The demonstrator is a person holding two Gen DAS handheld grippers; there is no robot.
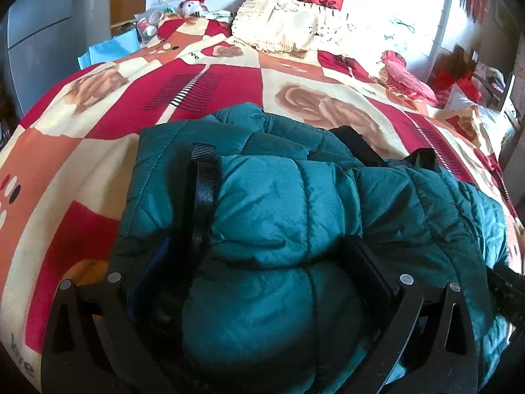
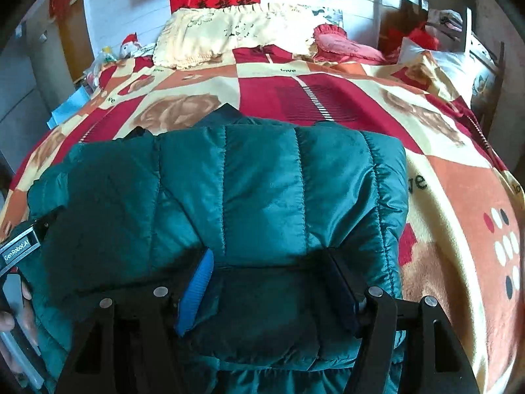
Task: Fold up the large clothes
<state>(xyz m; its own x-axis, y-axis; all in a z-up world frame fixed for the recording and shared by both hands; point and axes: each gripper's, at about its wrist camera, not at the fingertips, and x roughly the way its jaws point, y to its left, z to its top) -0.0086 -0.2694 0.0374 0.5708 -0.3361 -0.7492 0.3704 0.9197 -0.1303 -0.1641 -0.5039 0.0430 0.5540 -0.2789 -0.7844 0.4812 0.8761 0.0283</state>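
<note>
A teal quilted puffer jacket [image 1: 279, 203] lies folded in a thick bundle on the bed, also filling the right wrist view [image 2: 262, 190]. My left gripper [image 1: 262, 282] has its jaws wide apart around a bulging fold at the jacket's near edge, fabric between the fingers [image 1: 370, 272]. My right gripper [image 2: 265, 292] also straddles the near edge, jaws apart, its blue pad [image 2: 197, 289] against the fabric. The left gripper's body [image 2: 19, 246] shows at the left edge of the right wrist view.
The bed has a red, orange and cream patterned blanket [image 1: 98, 124]. A cream pillow [image 1: 288, 23] and a pink pillow [image 1: 407, 75] lie at the head. A stuffed toy [image 1: 193, 5] and clutter sit at the far left, furniture [image 2: 459, 32] on the right.
</note>
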